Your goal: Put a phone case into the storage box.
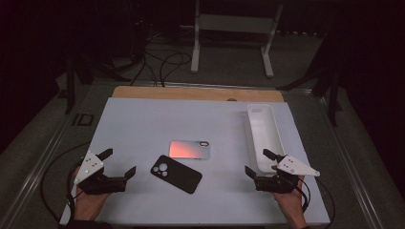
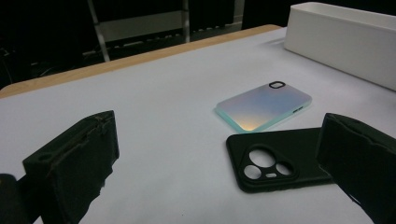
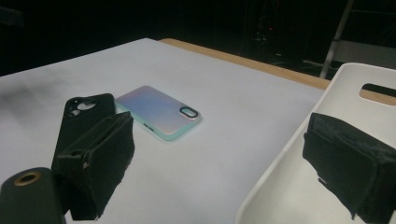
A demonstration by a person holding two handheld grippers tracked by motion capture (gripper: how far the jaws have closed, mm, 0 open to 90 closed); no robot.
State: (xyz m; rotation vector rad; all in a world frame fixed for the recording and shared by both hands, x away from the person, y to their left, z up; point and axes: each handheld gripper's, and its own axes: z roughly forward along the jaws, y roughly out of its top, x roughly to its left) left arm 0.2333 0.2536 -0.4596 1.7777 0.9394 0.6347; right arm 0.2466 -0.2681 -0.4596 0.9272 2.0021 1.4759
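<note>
- Black soft-rubber phone case [image 1: 176, 173]: laid flat at mid-table, just beside an iridescent glossy phone case [image 1: 190, 149]; judged light, flexible, grippy.
- Grasp is best taken across one long edge.
- Left gripper [image 1: 118, 163] and right gripper [image 1: 258, 163]: both spread wide, nothing held.
- White plastic tray [image 1: 274, 131]: right side.

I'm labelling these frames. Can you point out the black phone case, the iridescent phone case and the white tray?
black phone case [image 1: 177, 173], high view, its back.
iridescent phone case [image 1: 189, 149], high view, its back.
white tray [image 1: 263, 128], high view, its floor.
</note>
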